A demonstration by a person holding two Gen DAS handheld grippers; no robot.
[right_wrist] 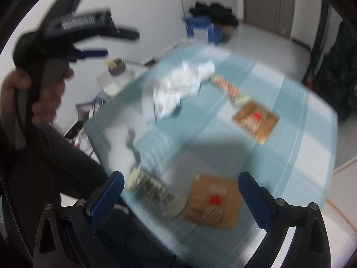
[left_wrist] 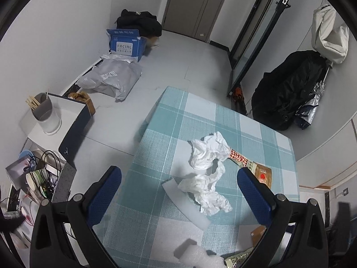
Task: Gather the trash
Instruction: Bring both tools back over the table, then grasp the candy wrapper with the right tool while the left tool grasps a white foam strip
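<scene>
We hold both grippers above the checked table [left_wrist: 156,147], nothing taken up yet. The left gripper [left_wrist: 179,192] has its jaws wide apart, empty, with the crumpled tissue [left_wrist: 207,169] lying between them toward 12 o'clock, atop a white strip [left_wrist: 185,205]. The right gripper [right_wrist: 180,197] is likewise spread and empty; its view is blurred, so fine detail is lost.

Going left to right in the right wrist view: a silvery wrapper [right_wrist: 151,187] at 7 o'clock near the table edge, a brown packet [right_wrist: 213,203] at 6 o'clock between the jaws, a second brown packet [right_wrist: 255,120] toward 1 o'clock, and a red-patterned wrapper [right_wrist: 227,89] beyond it.

We judge the tissue the left's likely target: come down straight, straddle its bulkiest fold, and close gently so it bunches. The flat packets will need an edge pinch.

A foam piece [left_wrist: 196,254] sits at 6 o'clock in the left view. The left hand [right_wrist: 40,93] is well clear of the right's path. We see no bin.
</scene>
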